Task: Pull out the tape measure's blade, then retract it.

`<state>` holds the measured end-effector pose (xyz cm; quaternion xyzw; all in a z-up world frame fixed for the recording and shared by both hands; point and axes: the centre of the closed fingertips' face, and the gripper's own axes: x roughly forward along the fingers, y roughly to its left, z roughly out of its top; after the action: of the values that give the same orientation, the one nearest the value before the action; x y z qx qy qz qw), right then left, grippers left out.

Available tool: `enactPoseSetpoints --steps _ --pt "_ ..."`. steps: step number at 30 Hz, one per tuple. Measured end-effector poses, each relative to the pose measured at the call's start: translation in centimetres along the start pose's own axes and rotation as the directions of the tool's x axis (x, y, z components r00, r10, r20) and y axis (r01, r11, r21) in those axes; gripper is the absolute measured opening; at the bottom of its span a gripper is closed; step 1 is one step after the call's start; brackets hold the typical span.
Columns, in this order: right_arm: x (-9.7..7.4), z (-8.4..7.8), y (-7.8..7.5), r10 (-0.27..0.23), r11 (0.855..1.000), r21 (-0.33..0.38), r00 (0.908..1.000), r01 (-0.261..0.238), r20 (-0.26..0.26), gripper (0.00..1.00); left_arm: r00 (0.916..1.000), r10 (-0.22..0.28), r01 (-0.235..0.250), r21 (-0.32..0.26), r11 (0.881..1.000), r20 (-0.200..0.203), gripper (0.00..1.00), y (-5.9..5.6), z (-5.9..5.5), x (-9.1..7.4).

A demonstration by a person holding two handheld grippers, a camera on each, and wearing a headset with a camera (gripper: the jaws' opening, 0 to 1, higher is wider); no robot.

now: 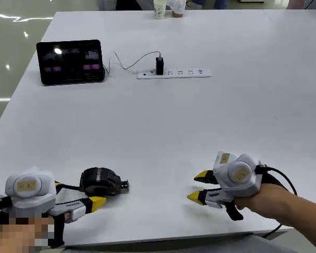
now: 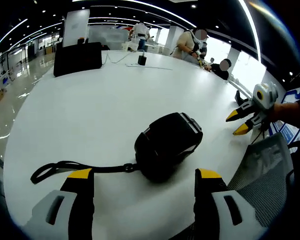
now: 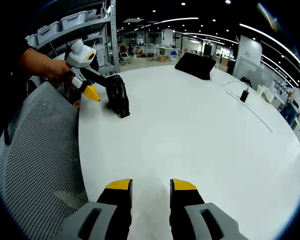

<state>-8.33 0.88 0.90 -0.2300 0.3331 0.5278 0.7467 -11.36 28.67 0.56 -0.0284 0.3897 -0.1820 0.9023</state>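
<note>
The tape (image 1: 100, 181) lies near the desk's (image 1: 163, 121) near-left corner, between the wide-open jaws of the left gripper (image 1: 78, 193), untouched. The right gripper (image 1: 197, 186) sits well apart, its jaws narrowly parted and empty. A tablet (image 1: 70, 61) and power strip (image 1: 174, 73) lie far back.

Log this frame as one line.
phase: pre-grasp | left gripper: open, jaws astride tape measure | right gripper: open, empty | tape measure: on table, unextended

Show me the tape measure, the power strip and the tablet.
tape measure (image 1: 100, 181), head view, top of its black case.
power strip (image 1: 181, 73), head view, middle of its white body.
tablet (image 1: 70, 61), head view, centre of its screen.
</note>
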Motion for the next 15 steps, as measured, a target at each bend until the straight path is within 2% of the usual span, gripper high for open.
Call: enactPoseSetpoints --steps 4,6,9,15 --pt "-1.2 -1.2 -0.4 -0.017 1.000 0.013 0.9999 0.017 -0.003 0.28 0.9996 -0.026 0.026 0.018 0.999 0.004 0.82 0.3 -0.3 -1.2" --pt "-1.6 -2.0 -0.7 -0.023 0.999 0.026 0.9997 0.024 -0.004 0.28 0.9956 -0.077 0.075 0.031 0.997 0.054 0.85 -0.3 0.5 -1.7" --pt "-2.2 -2.9 -0.9 -0.031 0.998 0.062 0.9995 0.031 -0.002 0.30 0.9973 -0.067 0.065 0.070 0.995 0.029 0.89 0.0 0.3 -2.1" --pt "-3.8 -3.6 -1.9 -0.061 0.993 0.101 0.9978 0.058 0.025 0.31 0.9935 -0.102 0.096 0.109 0.989 0.050 0.97 -0.4 1.3 -2.5"
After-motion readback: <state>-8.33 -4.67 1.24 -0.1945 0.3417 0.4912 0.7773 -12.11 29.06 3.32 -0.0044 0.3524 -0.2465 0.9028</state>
